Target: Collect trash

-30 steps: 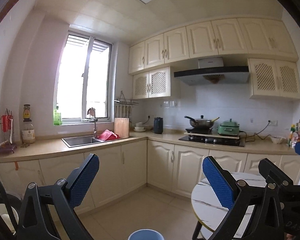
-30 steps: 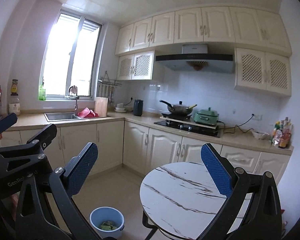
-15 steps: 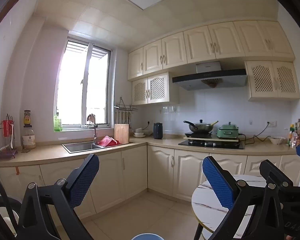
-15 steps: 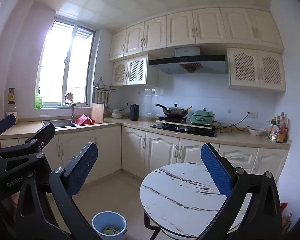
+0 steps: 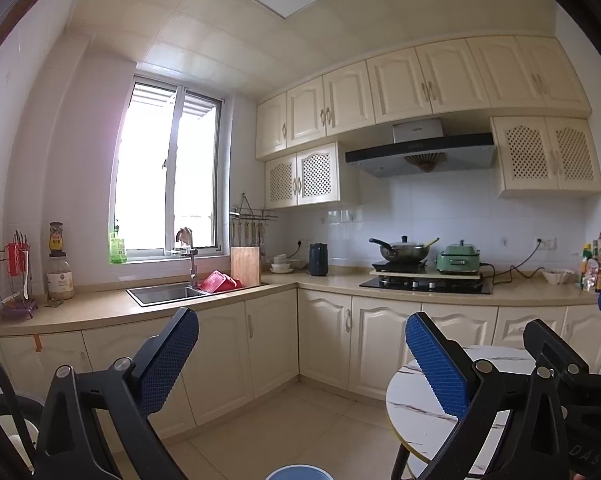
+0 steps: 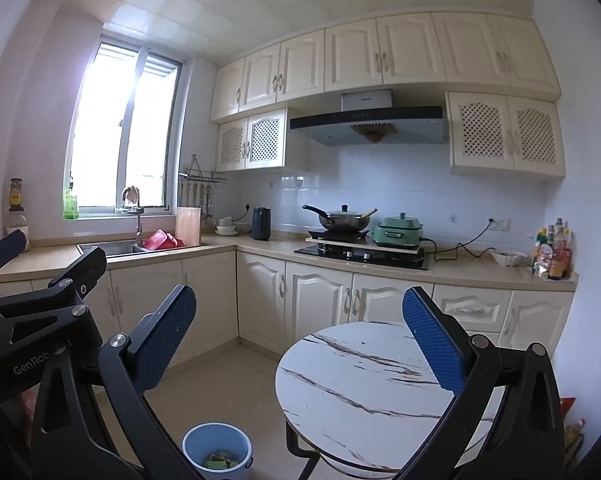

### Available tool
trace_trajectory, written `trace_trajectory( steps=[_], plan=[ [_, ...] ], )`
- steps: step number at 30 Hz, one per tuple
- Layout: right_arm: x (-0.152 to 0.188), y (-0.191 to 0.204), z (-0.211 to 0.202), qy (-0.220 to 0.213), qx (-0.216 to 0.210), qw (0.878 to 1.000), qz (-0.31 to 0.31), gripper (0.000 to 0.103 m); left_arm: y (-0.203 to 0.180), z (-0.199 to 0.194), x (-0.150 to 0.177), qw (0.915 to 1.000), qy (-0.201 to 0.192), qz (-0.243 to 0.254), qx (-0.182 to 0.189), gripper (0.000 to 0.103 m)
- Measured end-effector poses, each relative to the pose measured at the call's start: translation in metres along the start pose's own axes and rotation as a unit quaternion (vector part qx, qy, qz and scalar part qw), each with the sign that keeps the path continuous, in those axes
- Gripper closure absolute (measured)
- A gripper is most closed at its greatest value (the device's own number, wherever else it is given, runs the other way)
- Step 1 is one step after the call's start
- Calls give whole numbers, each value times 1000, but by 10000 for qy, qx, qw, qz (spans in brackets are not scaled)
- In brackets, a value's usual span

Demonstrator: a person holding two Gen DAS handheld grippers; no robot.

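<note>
A light blue trash bin [image 6: 217,453] stands on the floor left of the round table, with green and yellow scraps [image 6: 221,460] inside; only its rim [image 5: 299,473] shows in the left wrist view. My left gripper [image 5: 302,354] is open and empty, held high above the floor. My right gripper [image 6: 299,330] is open and empty, above the marble-patterned round table [image 6: 360,384]. The left gripper's body [image 6: 32,312] shows at the left of the right wrist view. No trash shows on the table top.
An L-shaped counter [image 5: 332,280] runs along the walls with a sink [image 5: 162,293], cutting board [image 5: 245,266], kettle [image 5: 318,259], wok [image 5: 402,251] and green cooker [image 5: 458,258]. Bottles [image 6: 553,252] stand at the counter's right end. Tiled floor [image 6: 236,384] lies between cabinets and table.
Both grippers have tilted upward: the counter, table and bin sit lower in both views and more ceiling shows. Both stay open and empty.
</note>
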State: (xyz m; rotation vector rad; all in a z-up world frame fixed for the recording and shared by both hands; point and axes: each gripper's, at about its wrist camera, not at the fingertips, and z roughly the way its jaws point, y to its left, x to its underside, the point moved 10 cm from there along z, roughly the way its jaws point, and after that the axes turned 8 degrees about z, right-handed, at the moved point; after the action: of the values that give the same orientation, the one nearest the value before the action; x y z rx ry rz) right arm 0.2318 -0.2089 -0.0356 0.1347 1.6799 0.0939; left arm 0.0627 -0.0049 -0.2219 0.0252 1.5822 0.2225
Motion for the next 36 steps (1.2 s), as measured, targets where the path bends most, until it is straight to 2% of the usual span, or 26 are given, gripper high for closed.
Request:
trace_trajectory(
  steps=[23, 27, 36],
  plan=[
    [2, 0, -1, -36, 17, 10000, 35, 0, 18, 27, -28, 10000, 1, 65, 27, 1],
    [2, -1, -1, -35, 3, 10000, 46, 0, 21, 28, -34, 9999, -92, 62, 5, 1],
    [3, 1, 0, -39, 27, 10000, 46, 0, 26, 32, -34, 9999, -76, 80, 28, 1]
  ],
)
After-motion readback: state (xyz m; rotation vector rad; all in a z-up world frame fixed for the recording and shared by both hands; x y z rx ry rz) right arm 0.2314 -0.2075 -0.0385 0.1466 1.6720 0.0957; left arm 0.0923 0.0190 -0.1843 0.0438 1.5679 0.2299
